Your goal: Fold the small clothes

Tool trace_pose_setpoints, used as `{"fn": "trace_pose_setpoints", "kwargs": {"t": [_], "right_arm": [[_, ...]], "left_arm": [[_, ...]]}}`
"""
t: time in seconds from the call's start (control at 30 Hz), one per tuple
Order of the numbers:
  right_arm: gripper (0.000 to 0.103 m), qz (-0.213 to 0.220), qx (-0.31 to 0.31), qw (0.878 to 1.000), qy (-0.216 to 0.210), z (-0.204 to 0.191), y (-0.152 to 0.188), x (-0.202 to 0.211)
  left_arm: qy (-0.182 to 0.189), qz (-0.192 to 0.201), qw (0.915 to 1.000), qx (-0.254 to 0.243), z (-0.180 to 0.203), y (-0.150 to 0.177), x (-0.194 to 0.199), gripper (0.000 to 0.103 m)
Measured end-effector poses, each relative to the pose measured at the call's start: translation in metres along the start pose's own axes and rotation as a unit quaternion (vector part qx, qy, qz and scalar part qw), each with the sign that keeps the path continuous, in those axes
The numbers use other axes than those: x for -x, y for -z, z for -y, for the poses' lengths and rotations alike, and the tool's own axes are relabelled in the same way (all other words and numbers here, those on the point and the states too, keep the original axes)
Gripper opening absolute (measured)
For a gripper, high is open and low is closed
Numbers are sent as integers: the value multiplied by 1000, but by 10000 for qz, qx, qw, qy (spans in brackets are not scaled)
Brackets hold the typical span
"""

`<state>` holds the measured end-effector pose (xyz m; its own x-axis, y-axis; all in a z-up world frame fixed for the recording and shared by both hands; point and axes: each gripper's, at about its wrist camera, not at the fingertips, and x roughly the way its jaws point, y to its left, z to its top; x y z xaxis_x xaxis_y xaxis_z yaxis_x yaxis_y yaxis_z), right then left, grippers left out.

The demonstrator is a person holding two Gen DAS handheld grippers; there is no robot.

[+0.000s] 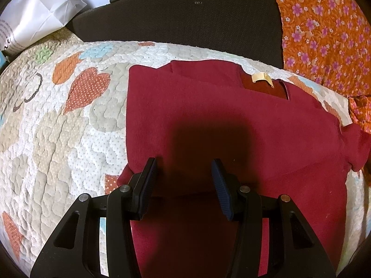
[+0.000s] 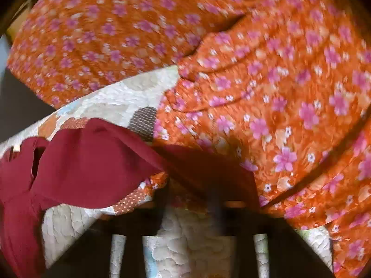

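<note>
Quilted cream patchwork bedspread with heart patches (image 1: 69,120), bare at left; dark brown cushion (image 1: 185,16) behind, orange floral cloth (image 1: 324,34) crowding the right edge. Dark red knit sweater (image 1: 208,106) lies flat mid-quilt, sleeve end lifted. Left gripper (image 1: 184,166) half open over its hem, gripping nothing. Right gripper (image 2: 215,199) blurred, shut on sleeve end. Cream neck tag (image 1: 260,77) unreadable.
</note>
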<state>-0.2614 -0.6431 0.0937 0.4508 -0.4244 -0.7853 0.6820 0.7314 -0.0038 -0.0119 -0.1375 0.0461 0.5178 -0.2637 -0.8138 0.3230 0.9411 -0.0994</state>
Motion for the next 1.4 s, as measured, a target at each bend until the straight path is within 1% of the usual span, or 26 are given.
{"fn": "trace_pose_setpoints", "kwargs": {"t": [0.1,0.13,0.2,0.3,0.37,0.43,0.5,0.53,0.6,0.63,0.67,0.7,0.73,0.77,0.8,0.83,0.87,0.93,0.97,1.03,1.1,1.13,1.2,1.3,1.37,1.4], "right_arm": [[4,249,-345,9963,-753,2,-7,35],[4,349,-419,9912,-1205,-3,-13,55],[4,520,-319,9845,-1647,-18,-23,85],[4,740,-30,9666,-2454,-59,-43,135],[4,712,106,9528,-2951,-91,-50,153],[4,510,250,9294,-3647,-141,-58,164],[4,291,367,9104,-4112,-184,-61,163],[4,72,441,8950,-4437,-220,-61,159],[4,-255,523,8766,-4777,-267,-57,149],[4,-522,555,8637,-4982,-304,-51,137],[5,-663,537,8570,-5082,-322,-46,129],[7,-879,480,8464,-5230,-348,-39,115],[7,-1174,423,8311,-5419,-378,-28,95],[14,-1303,427,8247,-5487,-392,-23,85],[22,-1418,456,8285,-5398,-408,-15,73],[36,-1380,445,8368,-5280,-413,-12,65],[37,-1319,432,8389,-5264,-413,-10,64],[37,-1225,507,8361,-5323,-400,-5,64],[38,-1188,536,8402,-5264,-388,-6,62],[43,-982,636,8665,-4852,-359,-2,62],[44,-946,716,8814,-4572,-337,8,61],[44,-982,749,8847,-4495,-327,13,59],[44,-1071,785,8881,-4401,-315,23,52],[44,-1237,904,8872,-4352,-303,44,46],[44,-1253,1034,8838,-4388,-308,58,45],[44,-1271,1157,8793,-4441,-313,65,46]], "left_arm": [[88,-48,9999,141,-5,-2,2,48],[120,-61,9997,210,-7,-3,3,48],[173,-49,9993,321,-11,-5,7,48],[254,13,9987,451,-18,-7,16,48],[322,83,9979,554,-24,-11,22,48],[393,155,9968,674,-30,-15,28,48],[471,251,9949,851,-41,-19,35,48],[504,281,9940,932,-46,-21,37,48],[561,308,9926,1036,-54,-23,39,48],[591,311,9920,1076,-57,-24,40,48],[633,302,9912,1122,-60,-25,39,48],[665,277,9908,1147,-62,-26,38,48],[699,244,9906,1151,-64,-26,38,48],[759,225,9903,1142,-65,-25,37,48],[783,222,9902,1131,-65,-25,38,48],[820,219,9902,1105,-65,-25,38,48],[864,218,9901,1080,-66,-25,39,48],[944,231,9896,1059,-67,-25,41,48],[951,228,9895,1066,-68,-25,41,48],[990,200,9885,1125,-70,-25,41,48],[1088,113,9870,1174,-71,-25,40,48],[1150,50,9862,1193,-72,-24,40,48],[1329,-121,9841,1174,-71,-20,40,48],[1504,-369,9817,1111,-68,-10,40,48],[1620,-588,9770,1254,-70,-1,39,48],[1732,-719,9724,1388,-73,5,38,48]]}}
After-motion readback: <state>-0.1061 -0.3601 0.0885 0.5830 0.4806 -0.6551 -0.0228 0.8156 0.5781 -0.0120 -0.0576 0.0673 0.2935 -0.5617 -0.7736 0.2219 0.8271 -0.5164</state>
